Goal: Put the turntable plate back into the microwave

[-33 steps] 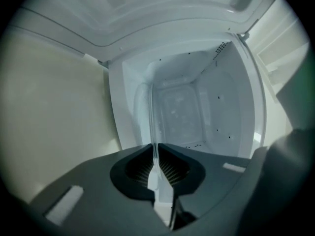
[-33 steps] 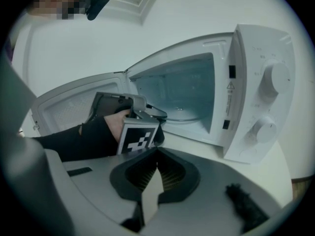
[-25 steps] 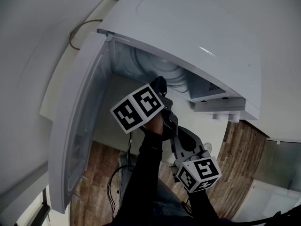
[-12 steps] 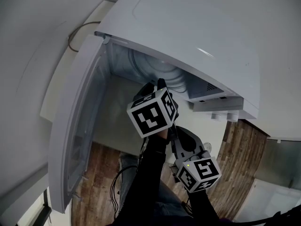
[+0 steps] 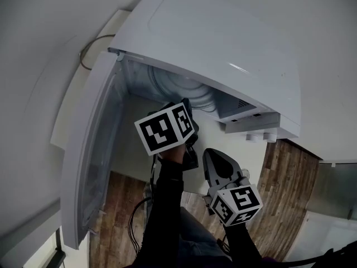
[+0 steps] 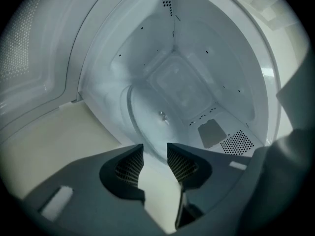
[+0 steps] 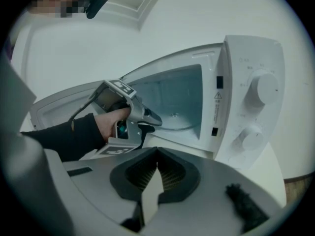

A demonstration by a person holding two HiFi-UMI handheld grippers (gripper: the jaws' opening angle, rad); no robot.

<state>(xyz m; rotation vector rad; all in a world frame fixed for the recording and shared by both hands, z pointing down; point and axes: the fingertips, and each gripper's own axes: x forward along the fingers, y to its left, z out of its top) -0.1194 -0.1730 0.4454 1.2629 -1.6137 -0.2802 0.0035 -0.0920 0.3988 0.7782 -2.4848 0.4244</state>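
The white microwave [image 5: 223, 38] stands with its door [image 5: 89, 149] swung open to the left. The clear glass turntable plate [image 6: 147, 122] lies inside on the cavity floor, also seen as the plate [image 7: 174, 122] in the right gripper view. My left gripper [image 6: 155, 149] reaches into the microwave's mouth. Its jaws have just been opening; the plate's near rim shows in the gap, and the pads stand off it. In the head view my left gripper [image 5: 187, 102] is at the opening. My right gripper [image 5: 211, 152] hangs back below it, shut and empty.
The control panel with two knobs [image 7: 256, 107] is on the microwave's right side. The microwave sits on a pale counter [image 6: 44, 136]. Wood-pattern floor [image 5: 284, 194] lies below, and a cable [image 5: 92, 43] runs behind the microwave.
The left gripper has rolled about its own axis at the microwave's mouth, its marker cube turning to show another face. The right gripper has barely moved.
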